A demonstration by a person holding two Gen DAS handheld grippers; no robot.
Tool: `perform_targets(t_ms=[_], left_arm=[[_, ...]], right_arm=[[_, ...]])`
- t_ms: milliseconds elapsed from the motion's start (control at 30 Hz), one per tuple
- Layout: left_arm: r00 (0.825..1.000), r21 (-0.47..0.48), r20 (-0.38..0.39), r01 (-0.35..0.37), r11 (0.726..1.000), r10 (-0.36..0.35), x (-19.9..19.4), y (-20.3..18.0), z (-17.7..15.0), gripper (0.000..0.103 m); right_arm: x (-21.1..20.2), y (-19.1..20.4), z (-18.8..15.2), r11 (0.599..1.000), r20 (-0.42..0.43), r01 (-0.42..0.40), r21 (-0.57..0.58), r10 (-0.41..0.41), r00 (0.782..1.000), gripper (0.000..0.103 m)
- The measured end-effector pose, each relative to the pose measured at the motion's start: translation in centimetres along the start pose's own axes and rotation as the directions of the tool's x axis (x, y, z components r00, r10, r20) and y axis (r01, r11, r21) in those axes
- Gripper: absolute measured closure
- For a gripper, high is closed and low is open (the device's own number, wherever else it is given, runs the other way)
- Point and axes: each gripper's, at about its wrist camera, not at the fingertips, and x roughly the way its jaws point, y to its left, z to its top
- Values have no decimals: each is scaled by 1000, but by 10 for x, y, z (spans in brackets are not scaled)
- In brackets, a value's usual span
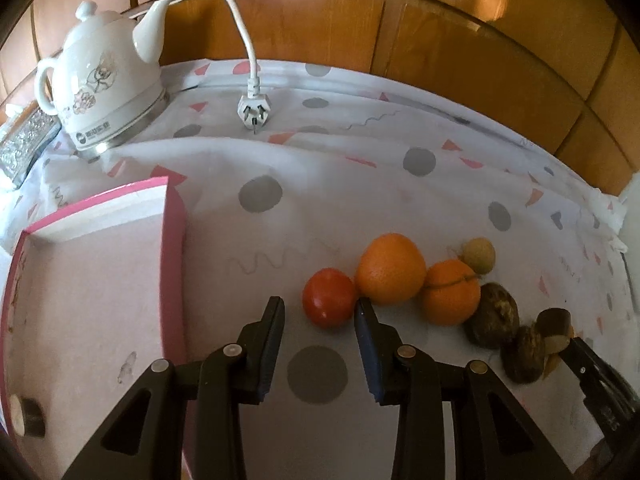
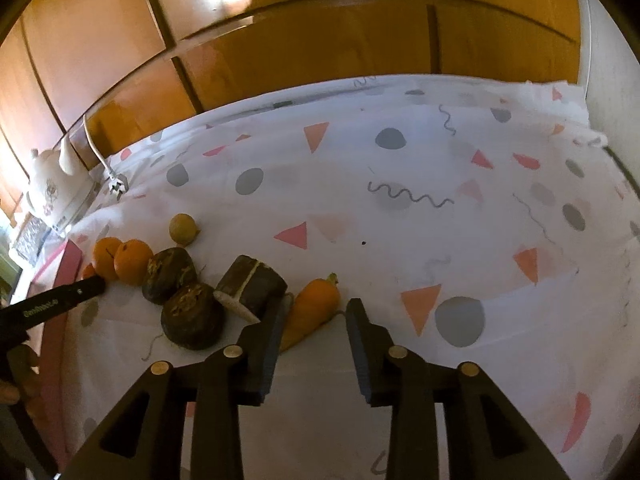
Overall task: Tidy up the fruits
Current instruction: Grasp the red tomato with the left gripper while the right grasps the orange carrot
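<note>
Both pairs of jaws stand apart, empty: left gripper [image 1: 320,312] nears the tomato [image 1: 329,298]; centre it before squeezing, gently, then into the pink box [image 1: 174,240].

glossy wood cabinet panels [image 1: 460,52], patterned tablecloth [image 2: 360,220]

Left gripper [image 1: 320,308]: black plastic, angular arms with triangular cut-outs, round silver-brass pivot pins, blue ribbed pads inside fingers [image 1: 370,356]. Right gripper [image 2: 316,310]: same build. Pale lettering on finger at left edge of right view.
</note>
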Motion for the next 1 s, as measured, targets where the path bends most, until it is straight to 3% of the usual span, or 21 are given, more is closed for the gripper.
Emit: perform_targets(t_ms=[33,433,567,633,733,900,1000], left_arm=[[1000,1,-1,8,1000,-8,0,0,1,78],[996,50,1,85,995,-85,-24,-19,-33,78],[993,69,-6,116,991,-116,-35,-28,-54,78],[992,80,-6,129,988,-129,-41,-32,-63,78],[989,90,3,146,985,-147,-51,-35,-71,78],[986,101,27,161,982,-165,-67,-34,-80,78],[984,95,39,170,981,-174,-76,-29,-84,78]], right_arm=[[1,1,0,1000,-4,-5,4,5,1000,71],[-3,15,-2,997,5,-14,-74,14,1000,96],[-2,10,0,998,-8,-33,-53,33,999,95],[0,8,2,999,-17,-30,-31,30,999,81],[4,3,4,999,-30,-35,7,35,999,71],[13,6,6,997,-51,-71,26,72,996,70],[13,14,4,998,-44,-63,-4,63,997,85]])
